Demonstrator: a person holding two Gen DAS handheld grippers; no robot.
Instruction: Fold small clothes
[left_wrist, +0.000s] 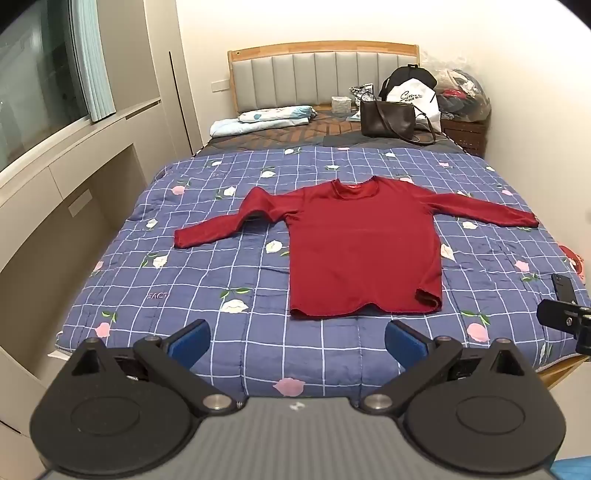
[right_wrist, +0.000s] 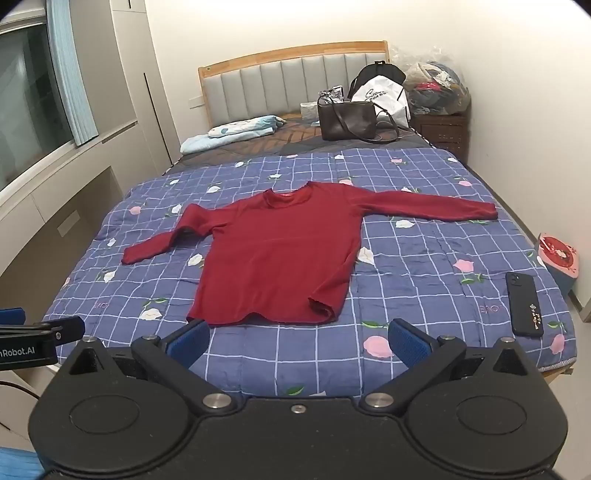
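A red shirt (left_wrist: 362, 251) lies flat on the quilt (left_wrist: 207, 280), sleeves spread; a phone (right_wrist: 523, 303) rests right of it. Both grippers, left (left_wrist: 297, 341) and right (right_wrist: 298, 341), hover before its hem, fingers wide and empty.

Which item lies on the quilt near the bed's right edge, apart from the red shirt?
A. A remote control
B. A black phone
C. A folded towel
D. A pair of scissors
B. In the right wrist view a black phone lies flat on the blue checked quilt, right of the spread red shirt and not touching it.
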